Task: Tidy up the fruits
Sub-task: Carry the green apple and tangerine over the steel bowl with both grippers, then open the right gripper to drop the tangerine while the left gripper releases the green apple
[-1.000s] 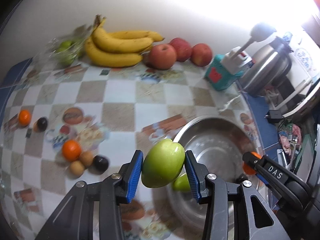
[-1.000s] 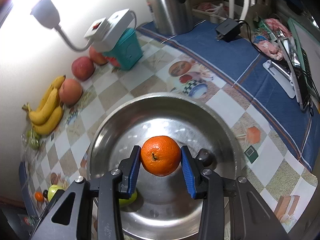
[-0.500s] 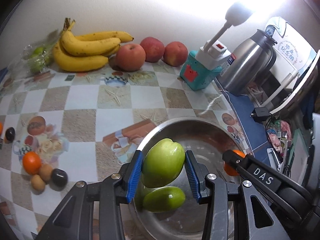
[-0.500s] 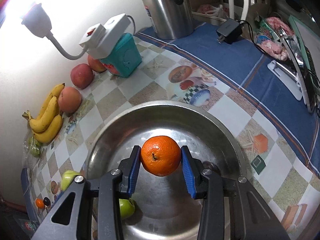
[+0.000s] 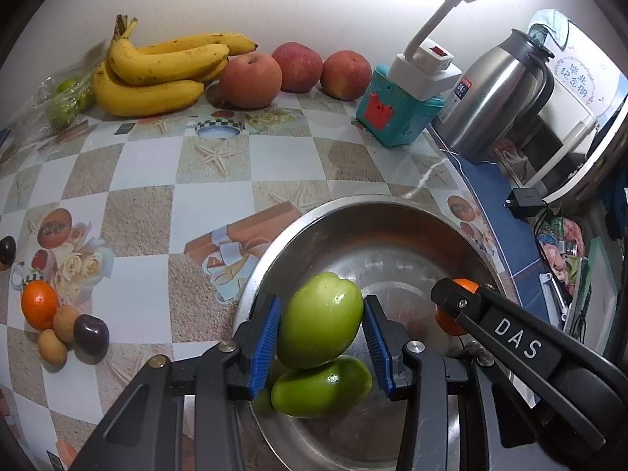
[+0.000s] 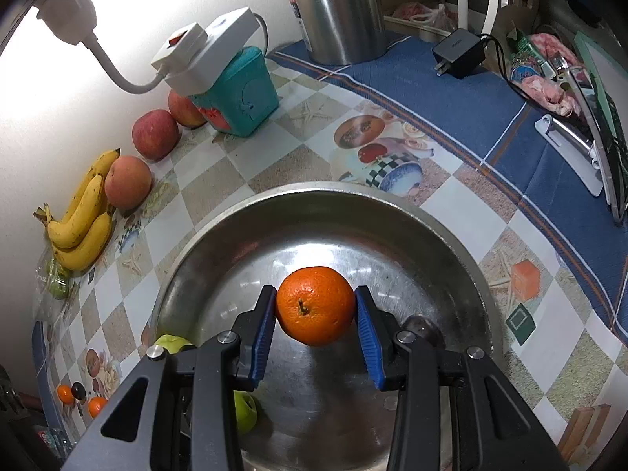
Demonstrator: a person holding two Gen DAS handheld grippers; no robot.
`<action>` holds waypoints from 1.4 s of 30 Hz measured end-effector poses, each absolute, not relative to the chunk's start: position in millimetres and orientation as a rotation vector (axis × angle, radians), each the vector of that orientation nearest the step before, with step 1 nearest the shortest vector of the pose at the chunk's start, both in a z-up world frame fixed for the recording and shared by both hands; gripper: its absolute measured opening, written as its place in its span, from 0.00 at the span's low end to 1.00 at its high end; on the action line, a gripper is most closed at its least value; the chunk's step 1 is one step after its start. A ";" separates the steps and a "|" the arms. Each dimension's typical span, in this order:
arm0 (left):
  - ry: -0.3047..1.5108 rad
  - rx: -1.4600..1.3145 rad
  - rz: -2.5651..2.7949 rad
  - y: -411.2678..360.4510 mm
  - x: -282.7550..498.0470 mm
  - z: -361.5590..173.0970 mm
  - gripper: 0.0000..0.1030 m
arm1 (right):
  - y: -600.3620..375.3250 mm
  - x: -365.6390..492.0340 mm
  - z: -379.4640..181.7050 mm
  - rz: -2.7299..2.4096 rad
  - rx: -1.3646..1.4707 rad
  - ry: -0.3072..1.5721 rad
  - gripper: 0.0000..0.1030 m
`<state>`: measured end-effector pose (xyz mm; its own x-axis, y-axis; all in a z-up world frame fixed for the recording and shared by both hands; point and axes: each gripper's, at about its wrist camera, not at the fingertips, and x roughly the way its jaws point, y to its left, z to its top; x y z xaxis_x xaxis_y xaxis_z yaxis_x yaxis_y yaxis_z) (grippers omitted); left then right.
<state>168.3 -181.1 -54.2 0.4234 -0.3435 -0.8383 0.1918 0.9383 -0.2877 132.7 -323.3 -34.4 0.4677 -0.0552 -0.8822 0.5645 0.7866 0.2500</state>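
Moved over the steel bowl [image 5: 392, 212], left gripper [image 5: 322, 331] grips a green fruit [image 5: 320, 325], apparently above another; right gripper [image 6: 316, 308] clamps an orange [image 6: 315, 305].

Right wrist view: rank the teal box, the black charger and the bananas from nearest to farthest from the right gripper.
From the right gripper, shut on the orange over the steel bowl:
1. Teal box, ahead and left, under the white power strip.
2. Bananas, far left by the wall; close to the box, a loose call.
3. Black charger, far ahead and right on the blue cloth.
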 end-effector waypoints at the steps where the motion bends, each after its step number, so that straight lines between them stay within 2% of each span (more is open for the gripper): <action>1: 1.085 -0.156 -0.337 -181.3 168.4 -54.5 0.44 | -323.7 132.5 -35.4 -0.407 0.570 1.030 0.41; 25: 1.086 -0.135 -0.341 -184.3 167.1 -52.1 0.43 | -324.6 133.0 -38.2 -0.425 0.555 1.058 0.42; 26: 1.084 -0.134 -0.344 -184.6 166.7 -50.8 0.43 | -324.9 132.6 -36.2 -0.426 0.552 1.054 0.43; 29: 1.087 -0.154 -0.359 -183.3 166.5 -48.3 0.45 | -326.7 131.5 -30.9 -0.425 0.559 1.040 0.55; 42: 1.079 -0.181 -0.343 -175.5 166.4 -28.2 0.46 | -325.8 124.3 8.2 -0.425 0.534 0.951 0.55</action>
<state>166.4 -175.5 -28.2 0.4268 -0.3599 -0.8297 0.1849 0.9328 -0.3095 124.3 -325.8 8.2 0.5166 -0.1080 -0.8494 0.5606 0.7925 0.2402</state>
